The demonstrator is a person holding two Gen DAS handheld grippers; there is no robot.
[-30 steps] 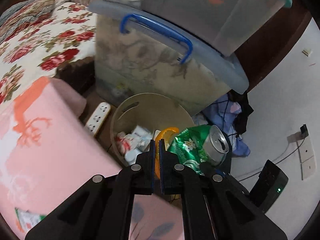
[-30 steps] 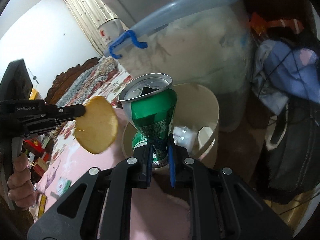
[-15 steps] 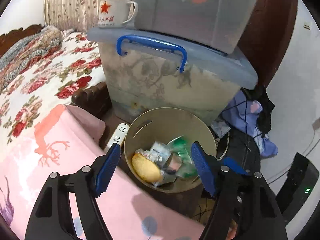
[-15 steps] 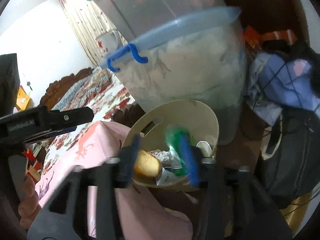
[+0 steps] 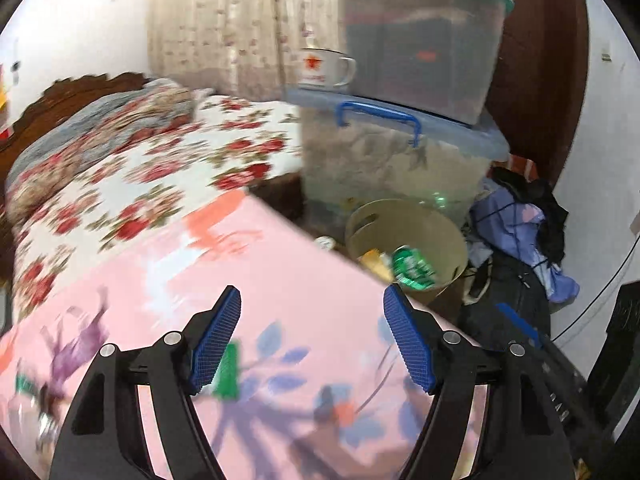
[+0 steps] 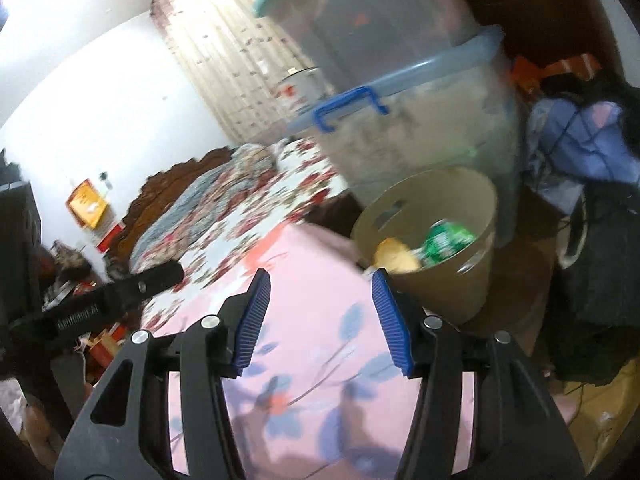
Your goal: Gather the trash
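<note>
Trash bin (image 6: 460,296) holds the green can (image 6: 446,242); with both tongs (image 5: 312,336) (image 6: 320,320) open and empty, next target the blurred, probably wrapper-like green scrap (image 5: 226,372) on the desk (image 5: 304,304).

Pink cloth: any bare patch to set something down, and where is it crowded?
The pink cloth is bare between the open left gripper and its far edge by the bin; a green scrap lies near the left pad. Crowded: the bin holds a can, with bags beside.
</note>
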